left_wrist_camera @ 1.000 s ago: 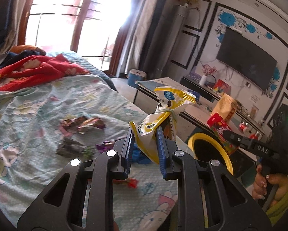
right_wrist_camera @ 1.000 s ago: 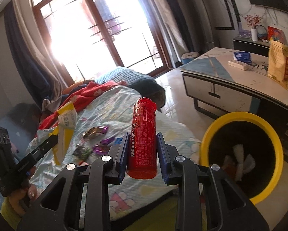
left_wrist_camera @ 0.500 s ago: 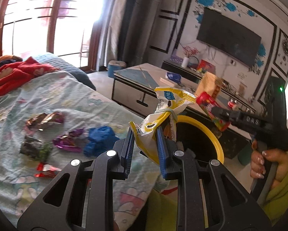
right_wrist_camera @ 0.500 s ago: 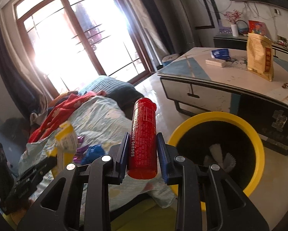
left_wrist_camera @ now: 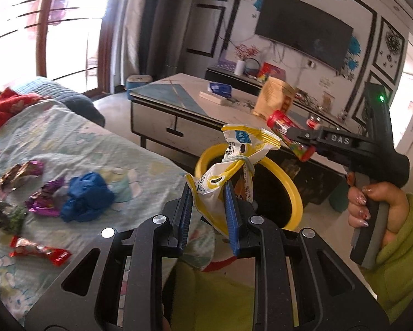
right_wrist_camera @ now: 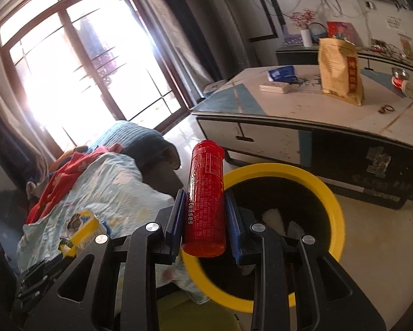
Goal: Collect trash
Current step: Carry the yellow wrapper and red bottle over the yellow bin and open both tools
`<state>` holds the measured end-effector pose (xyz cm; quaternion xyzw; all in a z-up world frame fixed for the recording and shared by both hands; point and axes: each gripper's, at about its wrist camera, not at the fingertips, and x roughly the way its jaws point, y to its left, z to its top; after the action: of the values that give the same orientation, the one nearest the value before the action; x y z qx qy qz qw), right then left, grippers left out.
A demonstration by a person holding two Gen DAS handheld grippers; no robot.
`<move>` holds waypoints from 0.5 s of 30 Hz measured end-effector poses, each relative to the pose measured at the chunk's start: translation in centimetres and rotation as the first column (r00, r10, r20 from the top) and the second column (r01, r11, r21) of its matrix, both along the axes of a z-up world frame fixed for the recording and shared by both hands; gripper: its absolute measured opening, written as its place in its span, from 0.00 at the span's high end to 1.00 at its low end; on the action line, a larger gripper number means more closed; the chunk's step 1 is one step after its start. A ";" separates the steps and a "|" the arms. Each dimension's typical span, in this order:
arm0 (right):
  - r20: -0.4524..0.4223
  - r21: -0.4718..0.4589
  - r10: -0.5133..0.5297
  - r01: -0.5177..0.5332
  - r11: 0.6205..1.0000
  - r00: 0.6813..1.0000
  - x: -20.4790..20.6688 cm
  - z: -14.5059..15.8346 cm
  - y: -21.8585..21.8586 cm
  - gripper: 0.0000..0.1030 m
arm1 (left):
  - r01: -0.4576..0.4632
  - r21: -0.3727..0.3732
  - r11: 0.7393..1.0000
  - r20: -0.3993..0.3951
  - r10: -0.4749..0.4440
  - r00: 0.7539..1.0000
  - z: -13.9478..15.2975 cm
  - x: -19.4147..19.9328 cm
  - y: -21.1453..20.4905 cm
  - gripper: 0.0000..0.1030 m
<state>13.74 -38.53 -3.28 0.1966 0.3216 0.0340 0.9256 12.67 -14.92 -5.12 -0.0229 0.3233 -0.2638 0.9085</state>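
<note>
My left gripper (left_wrist_camera: 208, 193) is shut on a crumpled yellow and white snack bag (left_wrist_camera: 231, 162), held just before the near rim of the yellow-rimmed black trash bin (left_wrist_camera: 292, 182). My right gripper (right_wrist_camera: 205, 201) is shut on a red cylindrical tube (right_wrist_camera: 205, 195), held upright over the bin's near-left rim (right_wrist_camera: 336, 207). The right gripper with the tube (left_wrist_camera: 289, 135) shows in the left wrist view above the bin. The bag shows at lower left in the right wrist view (right_wrist_camera: 82, 231). White paper lies inside the bin (right_wrist_camera: 278, 220).
Several wrappers lie on the bedspread (left_wrist_camera: 68, 143): a blue crumpled one (left_wrist_camera: 86, 195), a purple one (left_wrist_camera: 45, 198), a red one (left_wrist_camera: 38, 251), darker ones (left_wrist_camera: 8, 215). A low table (right_wrist_camera: 303, 110) with a tan bag (right_wrist_camera: 338, 69) stands behind the bin.
Both grippers have swung right from the bed toward the bin, carrying the bag and the tube. The bin now sits closer and larger in both views.
</note>
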 end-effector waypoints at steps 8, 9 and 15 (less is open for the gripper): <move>-0.038 0.016 -0.047 0.048 0.999 0.998 0.4 -1.2 -2.5 0.74 | 0.092 0.027 0.995 -0.033 -0.092 0.995 -1.7 0.7 -4.2 0.84; -0.041 0.019 -0.053 0.054 0.998 0.998 0.5 -1.4 -2.9 0.74 | 0.105 0.037 0.994 -0.038 -0.104 0.994 -2.0 0.9 -4.9 0.84; -0.068 0.042 -0.069 0.072 0.996 0.995 0.9 -2.3 -4.4 0.74 | 0.143 0.061 0.988 -0.094 -0.137 0.986 -3.9 2.4 -7.4 0.84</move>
<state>14.63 -42.90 -5.57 0.2295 0.3441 0.0018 0.9105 15.04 -22.28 -9.04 0.0190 0.3732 -0.3146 0.8726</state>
